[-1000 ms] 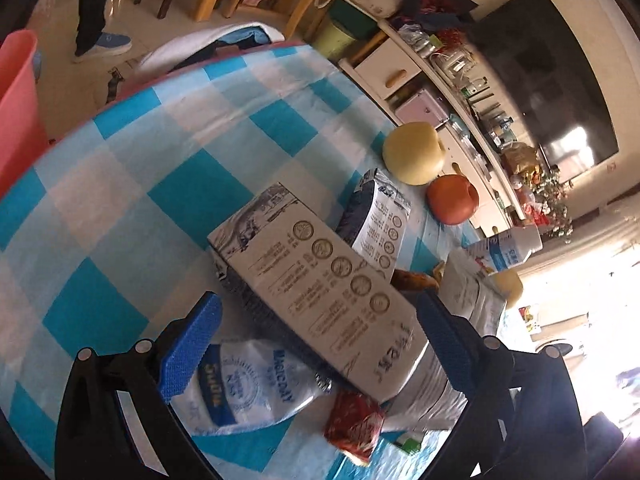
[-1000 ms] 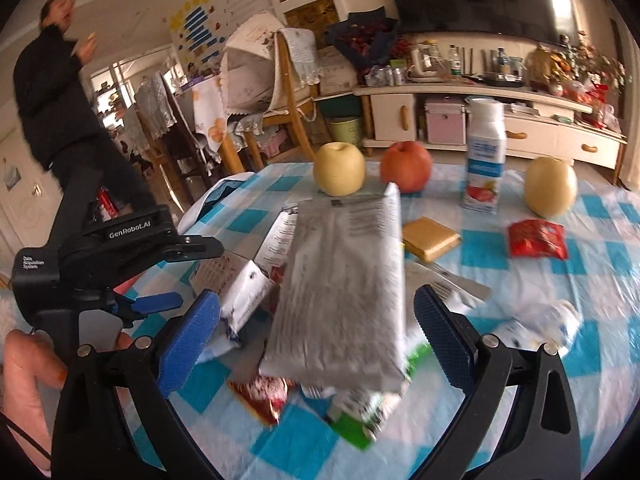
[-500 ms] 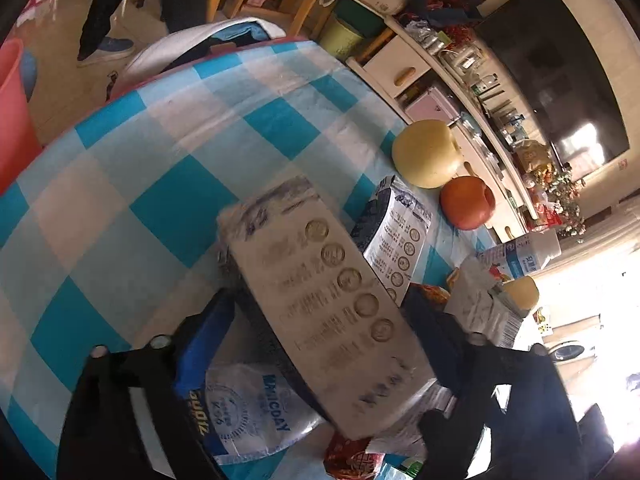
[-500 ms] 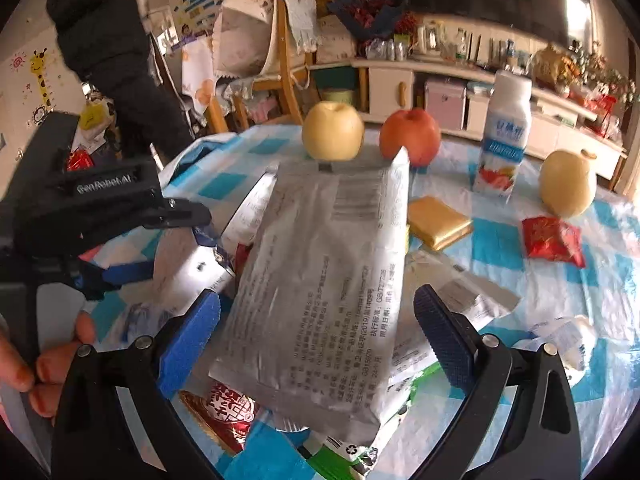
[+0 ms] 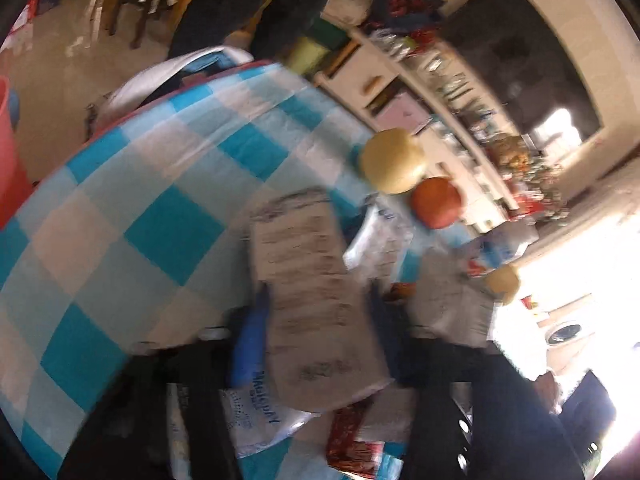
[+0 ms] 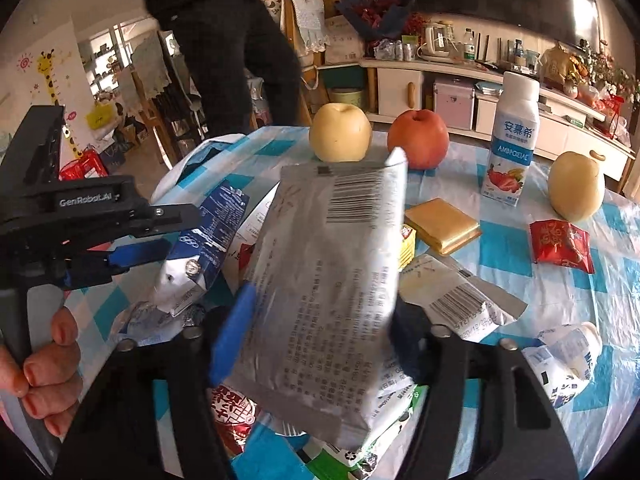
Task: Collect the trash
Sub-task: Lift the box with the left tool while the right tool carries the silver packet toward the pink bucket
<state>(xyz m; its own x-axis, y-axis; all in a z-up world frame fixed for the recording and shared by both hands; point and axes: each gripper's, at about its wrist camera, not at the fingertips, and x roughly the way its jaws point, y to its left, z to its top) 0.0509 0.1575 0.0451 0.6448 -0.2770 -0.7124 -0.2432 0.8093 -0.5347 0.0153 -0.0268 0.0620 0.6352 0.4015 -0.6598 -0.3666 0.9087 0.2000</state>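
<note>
in the left wrist view, blurred by motion, the left gripper (image 5: 316, 328) had its blue pads clamped on both edges of a flat, stiff blue-and-white milk carton (image 5: 312, 304) with rows of printed lines on its pale face. a second earlier those pads stood wide apart on either side of the carton; they had just been closing and now pinched it. the carton sat over a soft, crinkled white plastic pouch (image 5: 256, 420) and a glossy red wrapper (image 5: 352, 436) on the blue-and-white checked tablecloth (image 5: 160, 208). beyond lay a round yellow apple (image 5: 392, 164) and a smooth red apple (image 5: 436, 206).

in the right wrist view, the right gripper (image 6: 320, 336) had its pads pressed against the sides of a matte silver foil bag (image 6: 332, 288), long and pillow-shaped, with small black print and a barcode near its far end. half a second before, the jaws were spread well clear of the bag; they had just been closing and now gripped it. to the left, a hand (image 6: 44, 356) held the left gripper, whose fingers pinched the crushed carton (image 6: 204, 248). farther off stood a white yogurt drink bottle (image 6: 512, 136), a flat golden packet (image 6: 442, 226), a red snack packet (image 6: 560, 244) and a pale pear (image 6: 576, 186). a person in dark clothes (image 6: 224, 40) now stood closer behind the table.
</note>
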